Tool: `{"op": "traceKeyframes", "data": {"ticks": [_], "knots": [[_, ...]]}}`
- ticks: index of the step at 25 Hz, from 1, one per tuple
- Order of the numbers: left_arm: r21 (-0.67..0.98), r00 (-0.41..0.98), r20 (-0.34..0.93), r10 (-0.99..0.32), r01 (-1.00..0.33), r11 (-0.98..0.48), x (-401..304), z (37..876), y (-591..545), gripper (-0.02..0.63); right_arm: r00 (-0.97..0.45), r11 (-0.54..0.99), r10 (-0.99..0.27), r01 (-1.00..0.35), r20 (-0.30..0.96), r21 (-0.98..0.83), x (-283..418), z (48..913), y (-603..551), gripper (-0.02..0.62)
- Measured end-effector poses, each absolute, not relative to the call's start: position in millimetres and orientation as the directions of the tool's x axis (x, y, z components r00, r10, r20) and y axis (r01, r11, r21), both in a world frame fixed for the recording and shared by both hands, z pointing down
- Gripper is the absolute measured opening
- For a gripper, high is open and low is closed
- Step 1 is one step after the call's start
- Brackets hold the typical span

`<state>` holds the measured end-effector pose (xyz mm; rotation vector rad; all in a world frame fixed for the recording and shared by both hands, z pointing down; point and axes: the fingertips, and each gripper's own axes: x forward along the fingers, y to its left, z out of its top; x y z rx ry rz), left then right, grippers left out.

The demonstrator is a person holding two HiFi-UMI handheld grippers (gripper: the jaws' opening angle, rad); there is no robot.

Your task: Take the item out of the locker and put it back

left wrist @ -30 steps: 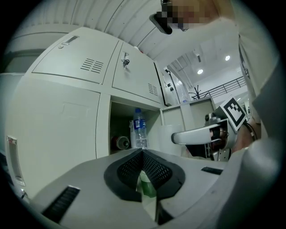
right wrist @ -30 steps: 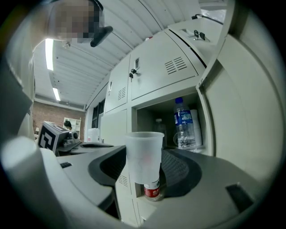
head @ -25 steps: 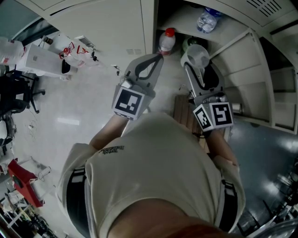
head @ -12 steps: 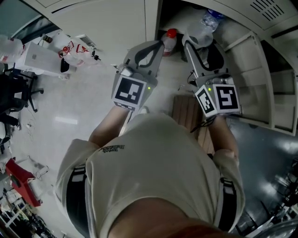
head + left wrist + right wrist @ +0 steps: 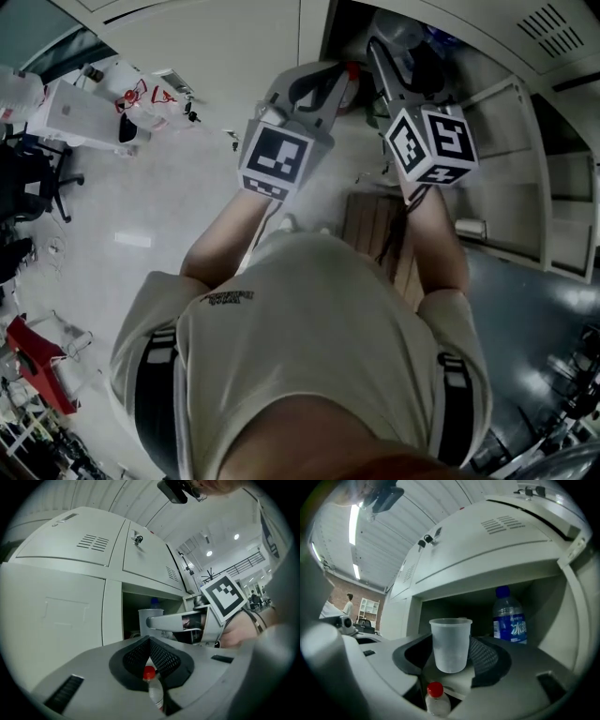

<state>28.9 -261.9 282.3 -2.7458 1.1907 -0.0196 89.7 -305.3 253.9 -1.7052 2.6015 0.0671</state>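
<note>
Closest in, my left gripper is sitting with its jaws pressed together at the tips, and nothing is caught between them. My right gripper, level beside it, is clamping a clear plastic cup by its sides. The cup is standing upright between the mesh pads and hanging clear of any shelf. Below both sets of jaws a small bottle with a red cap is showing, upright and lower than the cup. I cannot tell what it is standing on. Just past the cup the grey locker is standing open, its door swung out to the right. Inside that compartment, toward the back right, a water bottle with a blue cap and blue label is standing upright, apart from the cup.
</note>
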Motion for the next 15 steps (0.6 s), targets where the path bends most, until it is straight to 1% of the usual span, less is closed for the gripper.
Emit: {"op": "traceKeyframes", "data": {"ticks": [6,15], "knots": [[-0.127,0.686,-0.042,-0.726,-0.725,-0.677,34,288,-273,0.012,-0.378,0.379,-0.925,-0.925,0.020,0.028,91,282,-342,0.252],[-0.108,0.683,-0.001,-0.731,-0.727,-0.679,34,307,-282,0.012,-0.372,0.377,-0.921,-0.926,0.119,0.027,84,314,-367,0.252]]}}
